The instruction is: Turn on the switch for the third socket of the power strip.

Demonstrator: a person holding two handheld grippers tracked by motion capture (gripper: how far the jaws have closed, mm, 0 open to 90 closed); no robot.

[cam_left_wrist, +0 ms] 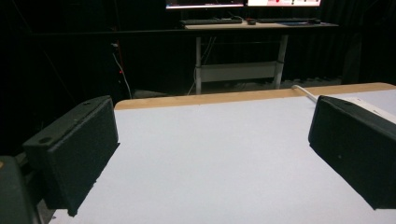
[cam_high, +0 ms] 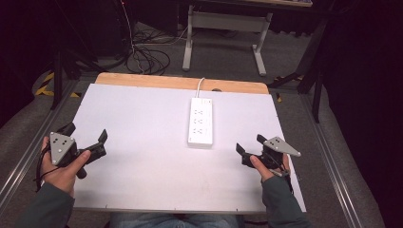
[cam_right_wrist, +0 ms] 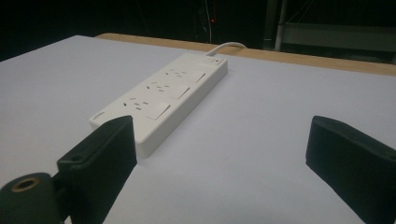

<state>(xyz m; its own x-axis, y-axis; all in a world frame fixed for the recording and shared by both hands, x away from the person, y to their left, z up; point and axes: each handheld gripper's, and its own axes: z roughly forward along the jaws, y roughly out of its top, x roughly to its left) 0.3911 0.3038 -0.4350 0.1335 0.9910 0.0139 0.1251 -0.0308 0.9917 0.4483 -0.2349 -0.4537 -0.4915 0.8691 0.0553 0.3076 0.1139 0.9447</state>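
Both jaws stand wide apart and hold nothing. Left gripper (cam_high: 85,135) sits at the lower left of the high view, right gripper (cam_high: 249,145) at the lower right. White power strip (cam_high: 200,121) lies flat on the white table (cam_high: 138,142), near the middle.

Dark room, grey carpet floor (cam_high: 223,52), white-legged desk (cam_left_wrist: 243,70) w/ monitors, prob. cables (cam_high: 147,59) on floor.
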